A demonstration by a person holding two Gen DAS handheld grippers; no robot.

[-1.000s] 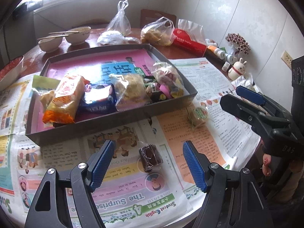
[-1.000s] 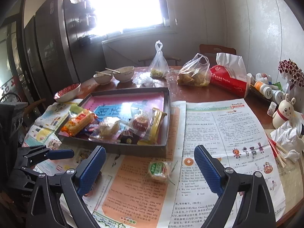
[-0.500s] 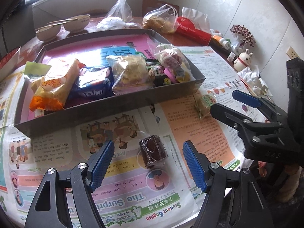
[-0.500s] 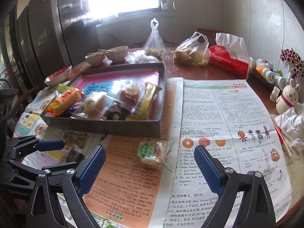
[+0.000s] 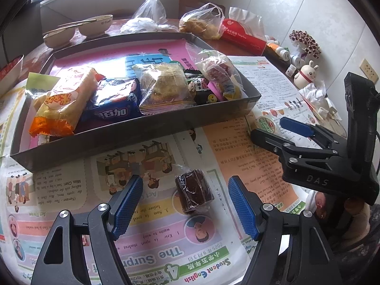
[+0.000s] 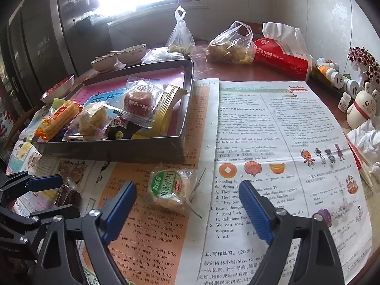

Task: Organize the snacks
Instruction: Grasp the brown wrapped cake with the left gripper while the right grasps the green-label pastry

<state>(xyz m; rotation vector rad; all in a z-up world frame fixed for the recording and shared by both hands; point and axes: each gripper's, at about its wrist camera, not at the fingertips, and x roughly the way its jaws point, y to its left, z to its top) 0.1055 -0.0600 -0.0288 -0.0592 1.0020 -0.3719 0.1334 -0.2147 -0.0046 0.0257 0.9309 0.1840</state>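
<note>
Both grippers sit low over the newspaper [image 6: 273, 123] w/ jaws wide, nothing gripped: left gripper [image 5: 185, 204] straddles the brown snack [image 5: 193, 191], right gripper [image 6: 187, 209], jaws just closing in, straddles the green-label snack [image 6: 167, 186], prob. for putting both into the tray [image 5: 142, 140].

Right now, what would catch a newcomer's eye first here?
A grey tray crammed with bright snack packets sits on newspaper. In front of it lie two loose snacks: a dark brown one between the open left hand-held gripper, a green-labelled one before the right hand-held gripper.
</note>
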